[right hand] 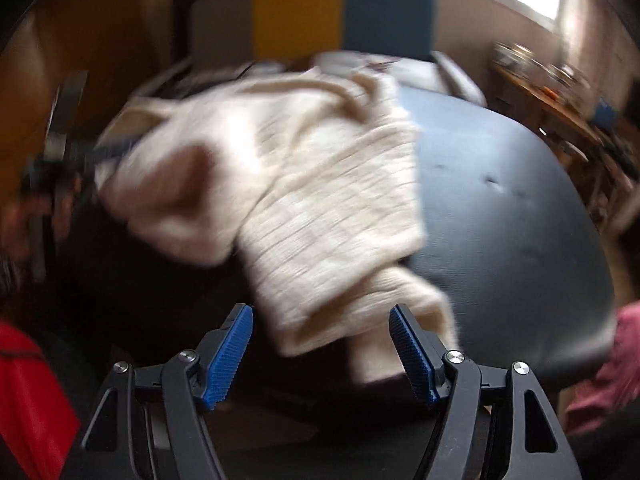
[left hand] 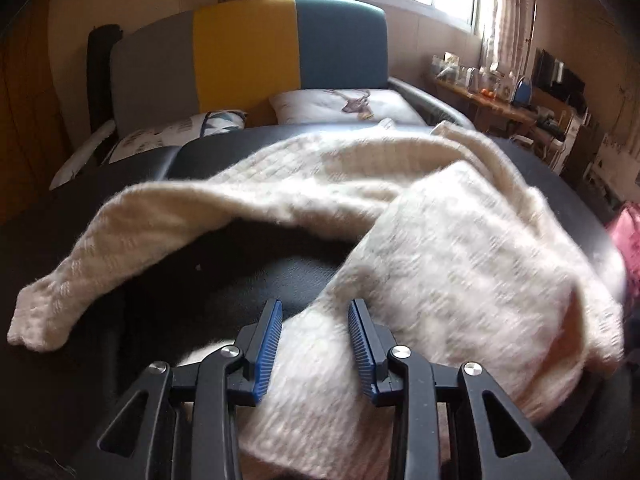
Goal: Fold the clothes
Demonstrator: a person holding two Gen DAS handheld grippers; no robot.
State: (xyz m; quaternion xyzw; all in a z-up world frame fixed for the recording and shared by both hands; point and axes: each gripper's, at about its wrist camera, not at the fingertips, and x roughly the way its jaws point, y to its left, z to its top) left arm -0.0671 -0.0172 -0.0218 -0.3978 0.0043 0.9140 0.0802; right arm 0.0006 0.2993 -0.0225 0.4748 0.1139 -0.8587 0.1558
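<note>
Left tongs (left hand: 315, 312): blue pads part-closed with a fold of the cream knit sweater (left hand: 420, 220) bunched between them; knit touches both pads, looks gripped. Rest of the sweater spreads ahead and right of these tongs over a black padded surface (left hand: 240, 276); one sleeve (left hand: 80, 272) trails off ahead-left, cuff lying flat on the black.

Right tongs (right hand: 321, 326): jaws wide apart, nothing held. Sweater hem and a ribbed cuff (right hand: 400, 320) sit just ahead, between the pad tips, cuff near the right pad; contact unclear, frame heavily blurred. Bulk of the sweater piled ahead-left.

No readable text or brand anywhere. Pillow (left hand: 348, 106) with a deer print far ahead of the left tongs.

Open room: bare black surface ahead-right of the right tongs, rounded edge (right hand: 580, 352) to its right, pink fabric (right hand: 608, 364) beyond that edge. Red item (right hand: 28, 400) near-left. Cluttered wooden desk (left hand: 492, 100) far right. Grey/yellow/teal headboard (left hand: 248, 56) far ahead.
</note>
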